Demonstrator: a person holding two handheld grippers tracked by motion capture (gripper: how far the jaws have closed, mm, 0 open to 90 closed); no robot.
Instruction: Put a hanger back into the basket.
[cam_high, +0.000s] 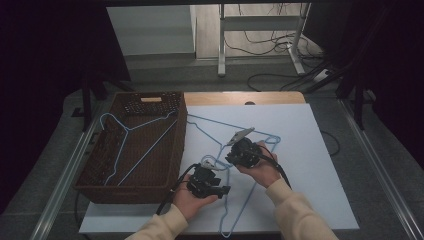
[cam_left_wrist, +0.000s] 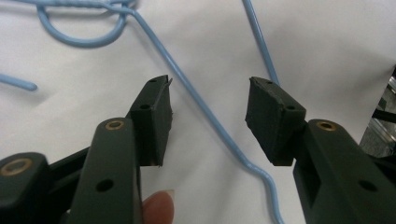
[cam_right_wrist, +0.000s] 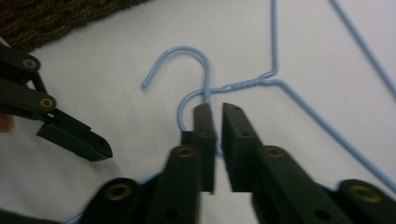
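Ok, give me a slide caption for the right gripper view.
Right gripper nearly closed around a blue wire hanger's hook on the white table.

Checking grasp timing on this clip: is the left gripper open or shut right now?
Open. In its own view the left gripper has a wide gap between the pads, with the blue wire hanger lying between them, untouched.

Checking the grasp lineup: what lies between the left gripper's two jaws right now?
In the left gripper view, one blue hanger wire runs slantwise across the gap of the left gripper, over the white table; neither pad touches it.
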